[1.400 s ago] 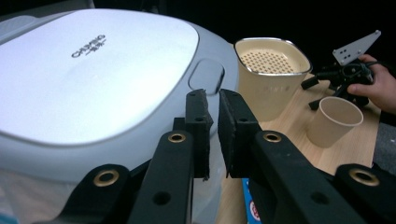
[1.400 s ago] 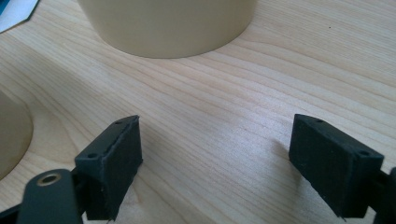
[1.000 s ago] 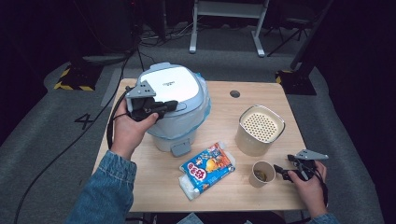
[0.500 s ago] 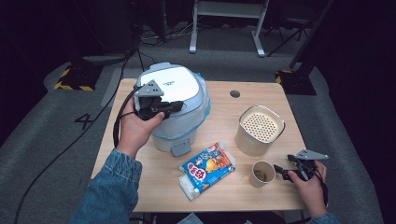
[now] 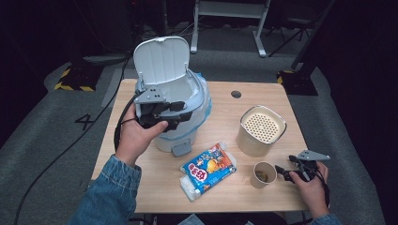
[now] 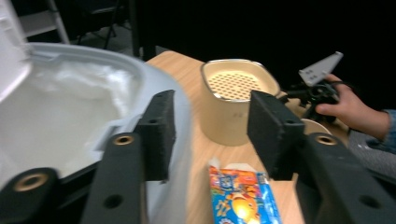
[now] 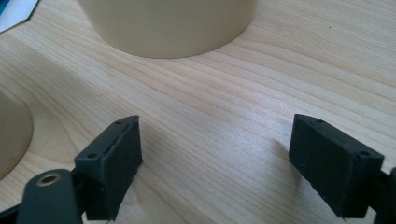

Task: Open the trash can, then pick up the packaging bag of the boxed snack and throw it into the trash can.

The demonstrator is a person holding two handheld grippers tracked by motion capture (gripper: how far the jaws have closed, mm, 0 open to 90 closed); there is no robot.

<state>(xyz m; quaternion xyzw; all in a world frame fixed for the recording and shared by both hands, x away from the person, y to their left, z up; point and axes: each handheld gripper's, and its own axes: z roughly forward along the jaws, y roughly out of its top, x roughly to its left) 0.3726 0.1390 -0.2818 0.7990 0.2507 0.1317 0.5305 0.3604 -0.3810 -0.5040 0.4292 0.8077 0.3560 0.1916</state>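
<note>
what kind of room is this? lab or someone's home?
Likely a lab or recording studio, not a home: a lone wooden table on grey carpet, hazard tape on the floor, a metal stand behind, dark surroundings.

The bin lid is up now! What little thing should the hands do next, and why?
Probably the right gripper should close on the paper cup beside it. Its jaws are open with nothing between them, the bin has its lid up, and the left gripper, jaws just opened, waits at the rim.
</note>
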